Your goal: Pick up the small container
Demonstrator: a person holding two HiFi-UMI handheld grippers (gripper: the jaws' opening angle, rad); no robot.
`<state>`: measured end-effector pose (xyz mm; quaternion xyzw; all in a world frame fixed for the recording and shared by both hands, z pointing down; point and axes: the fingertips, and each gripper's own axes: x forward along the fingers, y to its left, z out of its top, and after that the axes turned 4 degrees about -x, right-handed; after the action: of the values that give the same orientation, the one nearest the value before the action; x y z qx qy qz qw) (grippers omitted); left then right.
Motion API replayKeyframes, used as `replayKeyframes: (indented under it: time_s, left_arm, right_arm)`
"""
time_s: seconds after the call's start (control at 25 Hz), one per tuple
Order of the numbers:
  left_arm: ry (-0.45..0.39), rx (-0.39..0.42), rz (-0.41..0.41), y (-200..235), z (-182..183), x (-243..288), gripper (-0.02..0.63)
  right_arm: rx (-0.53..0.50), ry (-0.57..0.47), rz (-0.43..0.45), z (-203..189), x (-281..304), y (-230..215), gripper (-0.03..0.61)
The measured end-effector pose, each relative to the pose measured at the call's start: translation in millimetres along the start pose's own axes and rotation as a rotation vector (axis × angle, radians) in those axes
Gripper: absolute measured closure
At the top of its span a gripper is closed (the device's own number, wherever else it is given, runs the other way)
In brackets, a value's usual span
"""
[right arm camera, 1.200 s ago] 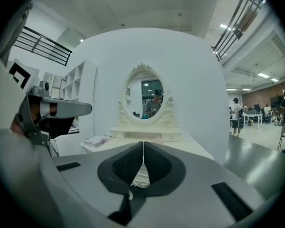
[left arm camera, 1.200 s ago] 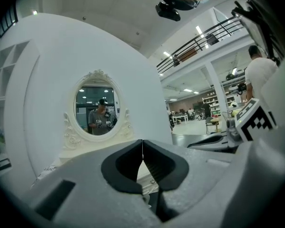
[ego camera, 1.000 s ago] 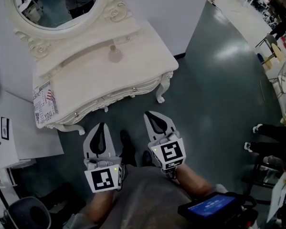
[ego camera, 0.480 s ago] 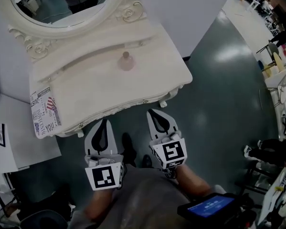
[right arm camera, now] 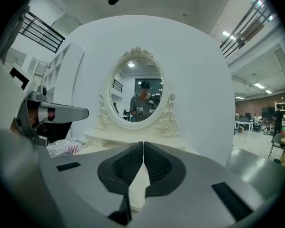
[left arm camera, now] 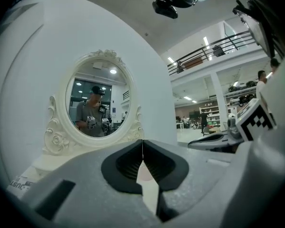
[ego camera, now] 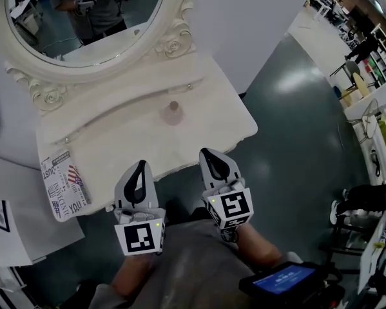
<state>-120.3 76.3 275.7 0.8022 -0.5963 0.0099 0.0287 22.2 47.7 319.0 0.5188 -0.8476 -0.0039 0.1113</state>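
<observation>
The small container (ego camera: 173,112), a pale pink pot with a knob lid, stands near the middle of the white dressing table (ego camera: 225,118) in the head view. My left gripper (ego camera: 140,163) is shut and empty, its tip over the table's front edge, below and left of the container. My right gripper (ego camera: 208,152) is also shut and empty, at the front edge below and right of the container. Neither touches the pot. In the left gripper view the jaws (left arm camera: 142,142) meet, and so do those in the right gripper view (right arm camera: 143,144).
An oval mirror (ego camera: 83,15) in a carved frame stands at the table's back. A printed card (ego camera: 64,187) lies on the front left corner. A white cabinet (ego camera: 15,234) stands to the left, and a phone-like screen (ego camera: 286,279) is at my right side.
The dressing table has come closer. Both gripper tips, which were over the dark floor, now reach the table's front edge. Both stay shut.
</observation>
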Motion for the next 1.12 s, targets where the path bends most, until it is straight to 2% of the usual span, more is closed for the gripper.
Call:
replayKeyframes:
  time_s: [0.24, 0.48, 0.92, 1.12]
  left_arm:
    - [0.004, 0.004, -0.042, 3.9, -1.2, 21.6, 0.598]
    - [0.027, 0.021, -0.052, 8.1, -2.9, 49.4, 0.598]
    - [0.099, 0.043, -0.012, 19.0, -14.4, 119.2, 0.598]
    - [0.084, 0.066, 0.033, 24.4, -5.4, 160.6, 0.598]
  right_arm:
    - [-0.008, -0.011, -0.037, 6.5, 15.4, -10.1, 0.565]
    - [0.005, -0.002, -0.036, 3.0, 39.3, -23.1, 0.564]
    - [0.050, 0.001, 0.051, -10.7, 105.8, -49.6, 0.563]
    - [0.046, -0.028, 0.109, -0.5, 144.5, -71.1, 0.563]
